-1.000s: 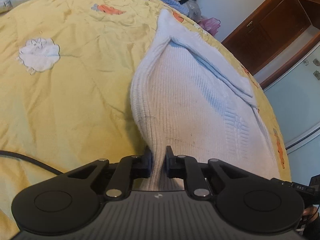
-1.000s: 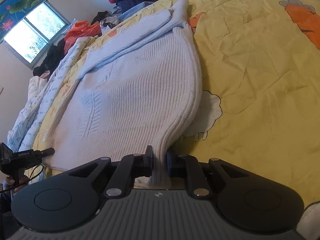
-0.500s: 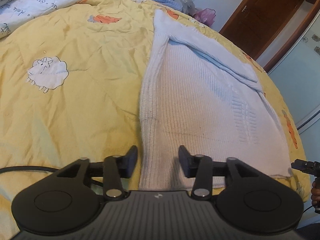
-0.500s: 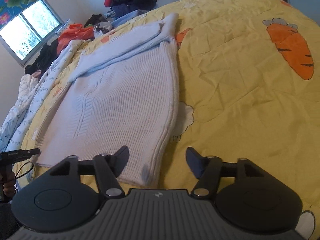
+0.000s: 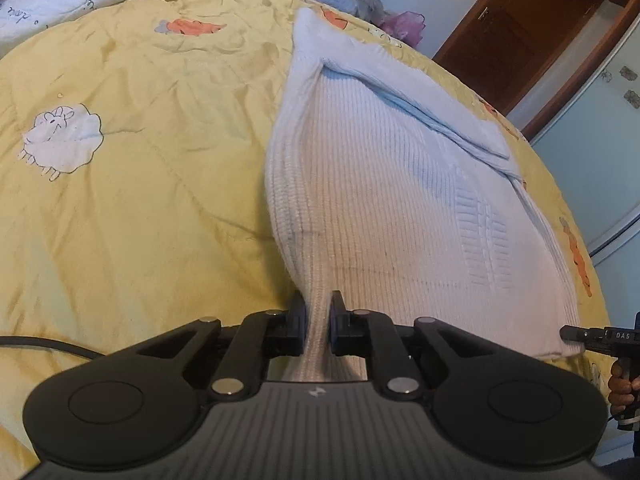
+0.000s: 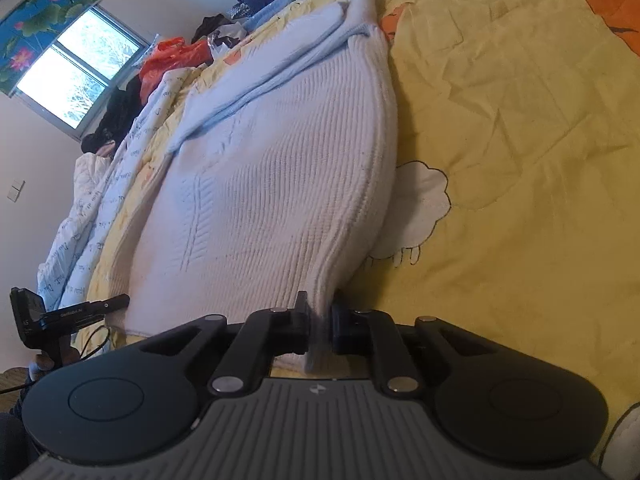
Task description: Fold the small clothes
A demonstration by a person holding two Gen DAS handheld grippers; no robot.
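A white ribbed knit sweater [image 5: 384, 184] lies on the yellow quilt [image 5: 140, 200], its sleeves folded across the far end. My left gripper [image 5: 317, 322] is shut on the sweater's near left hem corner, and the fabric rises in a ridge from the pinch. In the right wrist view the same sweater [image 6: 280, 184] spreads to the left, and my right gripper [image 6: 320, 322] is shut on its near right hem corner, lifting that edge off the quilt [image 6: 520, 160]. Each gripper shows in the other's view, at the far hem corner.
The quilt carries sheep [image 5: 60, 140] and carrot patches. A white printed blanket [image 6: 100, 208] lies bunched along one side. Piles of clothes [image 6: 176, 56] sit beyond the bed's far end, under a window [image 6: 76, 80]. A wooden door [image 5: 520, 28] stands past the opposite side.
Both grippers let go of the hem corners half a second ago, letting the sweater lie flat. Both have since shut on those corners again, and the fabric is raised once more.
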